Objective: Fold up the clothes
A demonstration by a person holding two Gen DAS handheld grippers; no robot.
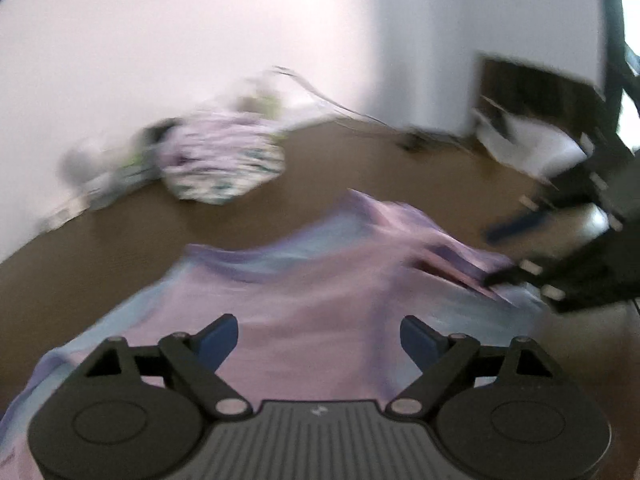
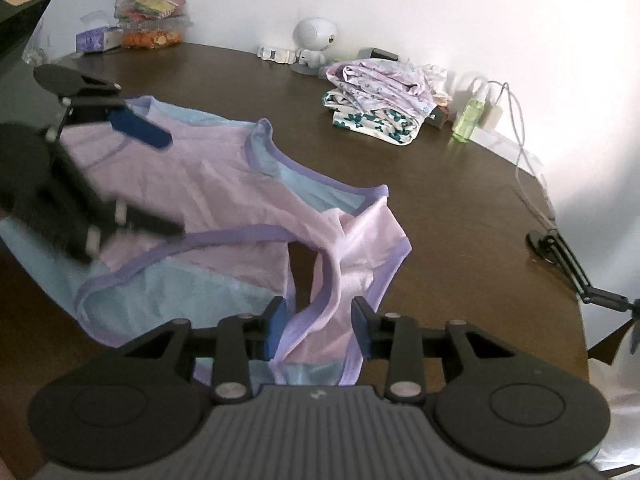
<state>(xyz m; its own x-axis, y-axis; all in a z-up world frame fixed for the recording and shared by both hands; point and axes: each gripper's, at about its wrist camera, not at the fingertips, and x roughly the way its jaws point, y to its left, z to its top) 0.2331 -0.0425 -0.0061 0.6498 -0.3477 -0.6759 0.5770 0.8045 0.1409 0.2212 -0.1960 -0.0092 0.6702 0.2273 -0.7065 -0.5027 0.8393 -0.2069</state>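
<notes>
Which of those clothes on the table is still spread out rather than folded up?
The pink-and-blue top with purple trim, lying open by both grippers. The floral clothes near the wall sit folded in a small stack.

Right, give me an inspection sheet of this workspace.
Surface: dark brown wooden table.
Job's things: lilac and blue garment spread out, one strap bunched; folded clothes pile at the back.
Clutter: green spray bottle, small white camera, tissue box, snack packets.
Grippers: left tongs open above the garment; right tongs partly open around the strap.
Cables: white cable by the wall.
Surroundings: white wall.
</notes>
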